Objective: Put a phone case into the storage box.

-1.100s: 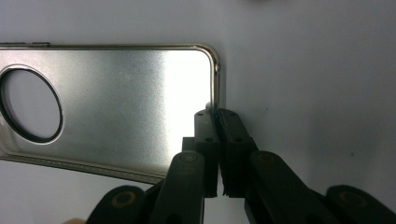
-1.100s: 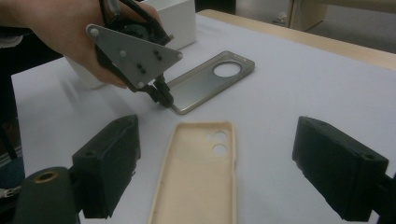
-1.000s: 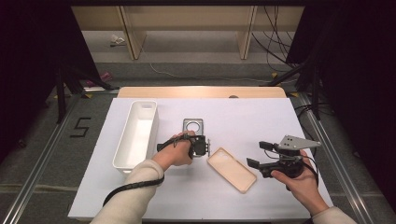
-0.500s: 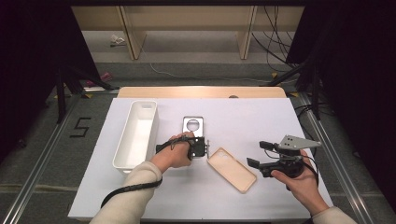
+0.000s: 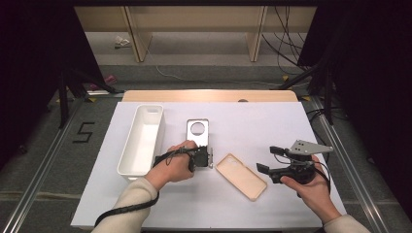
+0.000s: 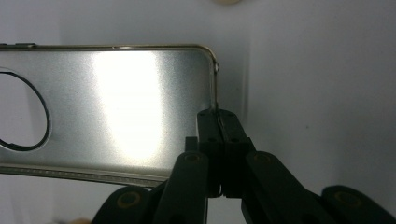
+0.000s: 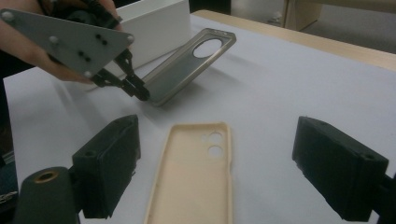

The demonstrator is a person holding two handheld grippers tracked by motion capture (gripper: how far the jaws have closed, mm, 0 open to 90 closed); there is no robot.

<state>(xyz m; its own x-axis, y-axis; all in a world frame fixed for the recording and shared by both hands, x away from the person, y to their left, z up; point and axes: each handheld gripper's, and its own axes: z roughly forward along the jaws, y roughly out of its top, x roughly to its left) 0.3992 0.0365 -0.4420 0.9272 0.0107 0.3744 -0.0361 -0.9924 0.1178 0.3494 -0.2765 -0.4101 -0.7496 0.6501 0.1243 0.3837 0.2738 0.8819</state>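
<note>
Lifted since a second ago, the silver phone case [image 5: 197, 132] tilts mid-table, near edge pinched in my left gripper [image 5: 210, 158]. Right gripper [image 5: 265, 159], jaws open, waits by the beige case [image 5: 241, 175]. I'd raise slowly, keeping the grip square.

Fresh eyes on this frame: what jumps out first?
The left gripper is shut on the near edge of the silver phone case, tilting it up off the white table cover beside the white bin. In front of the open right gripper, a beige phone case lies flat, hollow side up.
</note>
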